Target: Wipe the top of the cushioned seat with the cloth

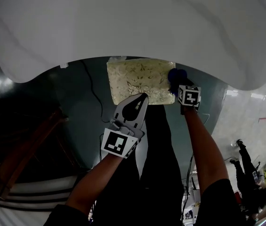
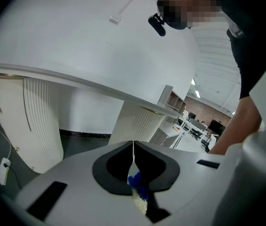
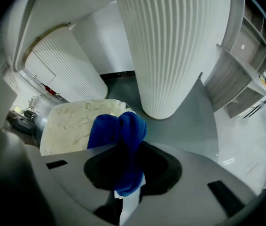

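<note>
The cushioned seat point(image 1: 140, 81) is a cream, patterned square on the grey floor, partly under the white table. A bunched blue cloth point(image 1: 176, 75) rests at the seat's right edge with my right gripper point(image 1: 182, 85) shut on it. In the right gripper view the cloth point(image 3: 119, 128) bulges out between the jaws of the right gripper point(image 3: 126, 149), over the seat point(image 3: 74, 126). My left gripper point(image 1: 143, 98) points at the seat's near edge with its jaws closed together and nothing held. Through the left gripper point(image 2: 133, 147) only a sliver of blue cloth point(image 2: 137, 183) shows.
A large white table top point(image 1: 133, 27) overhangs the seat's far side. Its ribbed white pedestal point(image 3: 170, 46) stands just right of the seat. A black cable point(image 1: 93, 91) runs over the floor on the left, and a wooden bar point(image 1: 25, 149) lies further left.
</note>
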{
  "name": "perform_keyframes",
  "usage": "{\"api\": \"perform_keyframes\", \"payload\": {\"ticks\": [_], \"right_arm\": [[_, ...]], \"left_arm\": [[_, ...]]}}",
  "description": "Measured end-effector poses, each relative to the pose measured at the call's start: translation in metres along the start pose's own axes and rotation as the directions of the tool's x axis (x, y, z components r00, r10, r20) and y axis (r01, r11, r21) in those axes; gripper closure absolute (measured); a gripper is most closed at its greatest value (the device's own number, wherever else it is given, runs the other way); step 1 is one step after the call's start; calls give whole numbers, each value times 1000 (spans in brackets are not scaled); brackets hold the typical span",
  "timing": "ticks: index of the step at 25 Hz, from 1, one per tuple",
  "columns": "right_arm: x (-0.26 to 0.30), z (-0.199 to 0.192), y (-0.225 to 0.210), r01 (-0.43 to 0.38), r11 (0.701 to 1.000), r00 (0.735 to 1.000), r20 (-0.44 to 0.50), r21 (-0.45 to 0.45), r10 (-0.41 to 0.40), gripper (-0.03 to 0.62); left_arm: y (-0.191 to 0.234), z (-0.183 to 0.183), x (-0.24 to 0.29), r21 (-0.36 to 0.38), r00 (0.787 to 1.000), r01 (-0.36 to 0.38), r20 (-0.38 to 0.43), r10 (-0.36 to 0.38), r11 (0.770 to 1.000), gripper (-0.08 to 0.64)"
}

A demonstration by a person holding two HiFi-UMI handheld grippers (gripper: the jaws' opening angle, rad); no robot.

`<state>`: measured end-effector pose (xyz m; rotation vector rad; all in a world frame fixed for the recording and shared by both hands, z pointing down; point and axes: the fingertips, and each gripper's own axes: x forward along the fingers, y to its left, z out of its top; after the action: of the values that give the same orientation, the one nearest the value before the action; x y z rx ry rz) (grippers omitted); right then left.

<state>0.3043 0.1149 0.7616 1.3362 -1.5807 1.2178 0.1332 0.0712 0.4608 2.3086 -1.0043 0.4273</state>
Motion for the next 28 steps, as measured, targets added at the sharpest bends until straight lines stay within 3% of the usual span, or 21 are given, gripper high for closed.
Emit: {"api": "perform_keyframes", "payload": {"ticks": [4,11,16,23,28], "right_arm": [[-10,4,-28,56,995,998,-3,86,-56,494],[-43,33,10,7,999,997,74,32,-9,494],[-54,44,85,-59,995,990,120,-85,69,495],[-57,48,202,-178,976,971,136,-127,195,497],[-64,42,283,-268,947,952,101,-176,288,497]], "left_arm": [[3,-5,-2,8,1000,-4,-11,5,1000,540],[17,0,-17,3,999,-35,9,35,999,540],[45,-3,-45,14,997,-70,22,70,997,540],[75,-8,-104,13,992,-115,49,114,993,540],[89,-20,-151,-28,986,-154,60,156,988,540]]}}
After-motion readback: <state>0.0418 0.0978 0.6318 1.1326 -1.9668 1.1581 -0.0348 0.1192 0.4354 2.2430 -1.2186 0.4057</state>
